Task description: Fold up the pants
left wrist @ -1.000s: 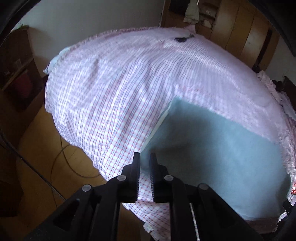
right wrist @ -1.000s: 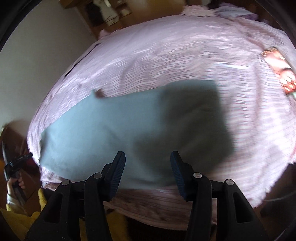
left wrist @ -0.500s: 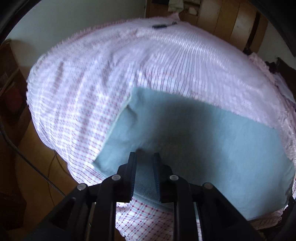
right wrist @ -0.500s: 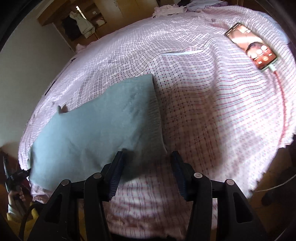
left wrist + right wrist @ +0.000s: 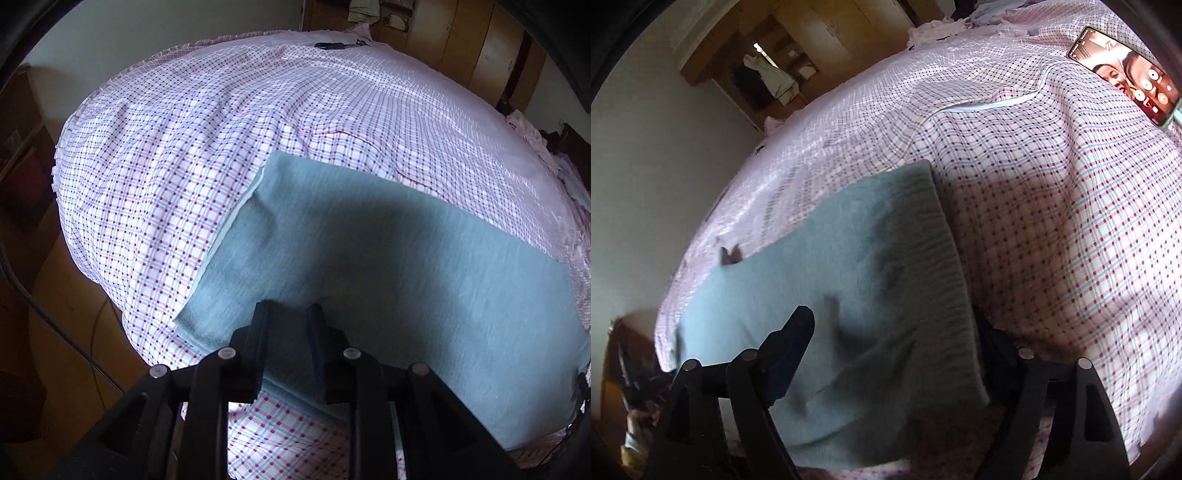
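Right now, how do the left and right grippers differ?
Left gripper jaws stand narrow, both fingers visible; right gripper jaws stand wide, one finger hidden behind the pants. Both have just been opening, with pants fabric between them, apparently neither pressing it.

Right claw (image 5: 892, 332) jaws just opening, straddling grey-blue pants (image 5: 849, 295) on checked bedsheet (image 5: 1052, 221); phone (image 5: 1126, 74) top right.

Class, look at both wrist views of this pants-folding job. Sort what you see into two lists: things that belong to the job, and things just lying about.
Belongs to the job:
- grey-blue pants
- left gripper, astride the pants' near edge
- right gripper, jaws wide over the ribbed end

Just lying about:
- lit phone
- small dark object at the far edge
- checked bedsheet, the work surface only
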`<state>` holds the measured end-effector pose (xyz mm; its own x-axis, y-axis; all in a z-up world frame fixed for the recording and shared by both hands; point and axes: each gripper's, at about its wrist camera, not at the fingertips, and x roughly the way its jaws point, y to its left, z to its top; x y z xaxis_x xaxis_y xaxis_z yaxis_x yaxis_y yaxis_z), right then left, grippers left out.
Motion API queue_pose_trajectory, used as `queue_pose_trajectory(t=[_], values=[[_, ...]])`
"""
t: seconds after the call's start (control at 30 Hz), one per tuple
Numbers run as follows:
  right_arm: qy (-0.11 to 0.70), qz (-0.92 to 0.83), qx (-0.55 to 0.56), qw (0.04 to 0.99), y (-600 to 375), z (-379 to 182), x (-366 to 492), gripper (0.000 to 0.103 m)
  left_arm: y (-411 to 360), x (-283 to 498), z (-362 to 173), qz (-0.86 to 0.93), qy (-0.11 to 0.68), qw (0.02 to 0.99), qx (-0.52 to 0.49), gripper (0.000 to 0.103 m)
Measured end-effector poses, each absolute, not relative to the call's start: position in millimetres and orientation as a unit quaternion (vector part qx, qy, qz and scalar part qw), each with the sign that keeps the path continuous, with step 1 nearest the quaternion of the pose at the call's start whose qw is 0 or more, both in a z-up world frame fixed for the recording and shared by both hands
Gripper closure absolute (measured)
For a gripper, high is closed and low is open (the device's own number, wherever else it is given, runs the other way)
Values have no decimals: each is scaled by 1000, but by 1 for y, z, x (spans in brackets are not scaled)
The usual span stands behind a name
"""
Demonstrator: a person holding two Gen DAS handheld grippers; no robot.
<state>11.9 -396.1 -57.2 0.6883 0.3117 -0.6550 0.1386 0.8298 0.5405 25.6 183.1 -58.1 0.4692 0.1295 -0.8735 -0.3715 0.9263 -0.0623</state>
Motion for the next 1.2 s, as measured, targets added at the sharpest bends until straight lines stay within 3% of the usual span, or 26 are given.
queue_pose_trajectory(t=[0.03, 0.17, 0.3, 0.53, 0.73, 0.87, 1.07, 1.2], values=[[380, 66, 315, 867, -399, -53, 7, 39, 183, 26, -58, 148, 493, 849, -120, 81], [342, 104, 377, 855, -406, -46, -7, 41, 181, 25, -58, 146, 491, 850, -122, 81], [381, 65, 348, 854, -403, -61, -3, 41, 179, 24, -57, 146, 489, 851, -123, 80], [378, 43, 293, 877, -383, -62, 5, 42, 179, 23, -57, 147, 486, 854, -116, 80], [371, 42, 302, 877, -381, -63, 11, 42, 177, 24, -57, 152, 488, 853, -103, 78], [370, 41, 291, 881, -381, -63, 10, 41, 177, 28, -59, 169, 489, 850, -94, 69], [361, 58, 315, 876, -386, -67, 16, 38, 175, 33, -62, 197, 485, 846, -99, 68], [356, 54, 324, 875, -391, -68, 14, 48, 165, 41, -62, 217, 488, 843, -67, 68]])
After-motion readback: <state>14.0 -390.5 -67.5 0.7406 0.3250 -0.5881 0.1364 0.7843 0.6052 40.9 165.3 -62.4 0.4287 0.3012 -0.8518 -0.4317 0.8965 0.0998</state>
